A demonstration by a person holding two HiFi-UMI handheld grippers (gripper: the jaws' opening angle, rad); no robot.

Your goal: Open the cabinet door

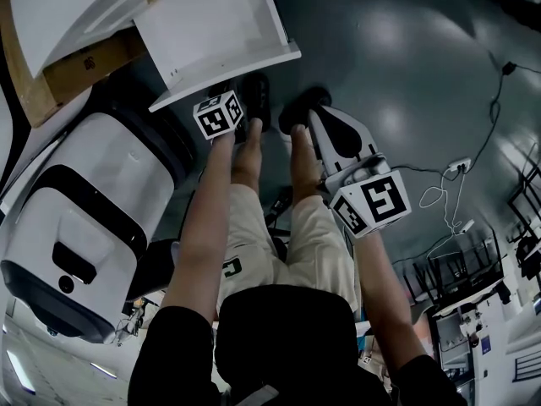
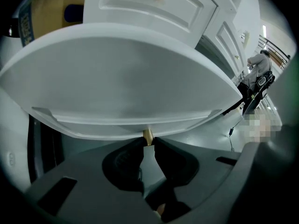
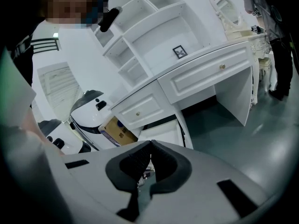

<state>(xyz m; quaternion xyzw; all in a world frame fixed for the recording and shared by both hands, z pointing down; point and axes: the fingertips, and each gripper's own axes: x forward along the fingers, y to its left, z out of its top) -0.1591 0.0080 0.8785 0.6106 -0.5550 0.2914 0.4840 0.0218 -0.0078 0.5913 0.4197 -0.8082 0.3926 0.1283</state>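
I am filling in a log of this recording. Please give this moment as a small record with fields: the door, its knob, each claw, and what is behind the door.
door: white cabinet door, standing open
knob: brass knob, near the door's edge
left: left claw shut on the brass knob
right: right claw shut, empty, apart from the door
opening: cardboard box shows in the cabinet
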